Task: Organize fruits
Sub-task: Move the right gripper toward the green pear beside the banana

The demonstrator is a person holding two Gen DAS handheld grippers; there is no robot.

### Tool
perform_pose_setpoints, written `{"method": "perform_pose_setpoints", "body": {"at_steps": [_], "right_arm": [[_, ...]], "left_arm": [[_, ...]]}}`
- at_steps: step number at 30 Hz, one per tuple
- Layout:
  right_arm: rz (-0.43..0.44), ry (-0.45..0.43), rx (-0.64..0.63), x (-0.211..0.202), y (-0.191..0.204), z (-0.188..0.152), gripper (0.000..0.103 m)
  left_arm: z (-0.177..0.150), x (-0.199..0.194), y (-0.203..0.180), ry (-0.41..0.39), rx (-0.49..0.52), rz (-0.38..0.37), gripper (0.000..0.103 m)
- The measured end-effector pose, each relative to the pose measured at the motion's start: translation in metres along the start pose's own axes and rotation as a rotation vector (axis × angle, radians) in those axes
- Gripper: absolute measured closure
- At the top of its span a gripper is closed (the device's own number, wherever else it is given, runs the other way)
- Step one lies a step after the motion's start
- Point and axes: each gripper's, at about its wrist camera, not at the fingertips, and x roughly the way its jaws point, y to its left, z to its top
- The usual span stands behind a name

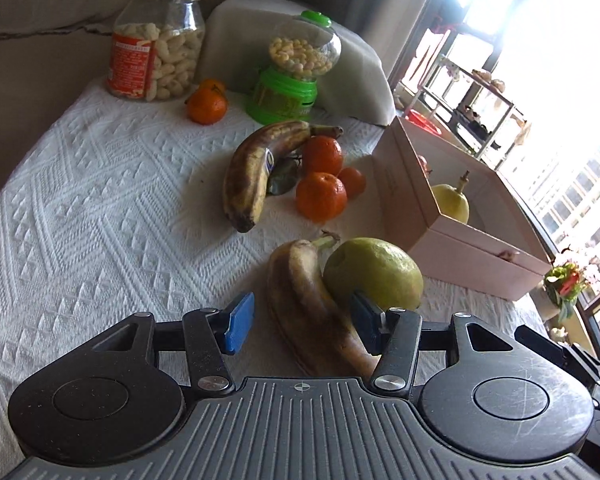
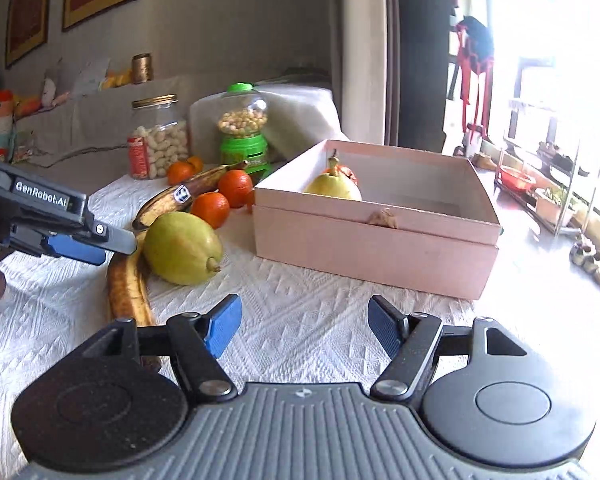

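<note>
My left gripper is open and straddles the near end of a brown-spotted banana; its left pad stands clear of the peel. A green pear leans against that banana, just past the right pad. A second banana and three oranges lie further back. My right gripper is open over bare cloth, with nothing between its fingers. Ahead of it to the right stands the open pink box, holding a yellow pear and a red fruit. The left gripper shows at the left beside the green pear.
A jar of puffed snacks, a green candy dispenser, a lone orange and a white cushion line the back of the white quilted cloth. A window and a shelf rack lie to the right past the table edge.
</note>
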Motion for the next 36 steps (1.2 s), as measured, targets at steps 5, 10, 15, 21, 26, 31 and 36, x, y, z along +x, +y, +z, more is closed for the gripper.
{"method": "perform_pose_setpoints", "body": {"at_steps": [5,10,15,21,26,31,36], "right_arm": [[0.014,0.014,0.111,0.004,-0.017,-0.001,0.029],[0.010,0.039,0.134,0.008,-0.019,-0.002,0.027],[0.005,0.052,0.138,0.009,-0.017,-0.004,0.026],[0.001,0.071,0.106,0.010,-0.010,-0.003,0.026],[0.164,0.120,0.030,0.008,0.017,-0.001,0.026],[0.241,0.095,-0.097,0.010,0.058,0.007,0.025],[0.331,0.164,-0.158,0.023,0.086,0.011,0.031]], "left_arm": [[0.004,-0.001,-0.021,-0.037,0.099,0.102,0.042],[0.005,-0.001,-0.031,-0.037,0.150,0.166,0.042],[0.003,-0.001,-0.029,-0.024,0.146,0.173,0.042],[0.002,-0.003,-0.024,-0.020,0.130,0.158,0.043],[-0.002,-0.018,-0.007,-0.050,0.077,0.092,0.044],[-0.006,-0.038,0.027,-0.073,-0.014,0.054,0.045],[-0.011,-0.053,0.051,-0.095,-0.058,0.040,0.045]]}}
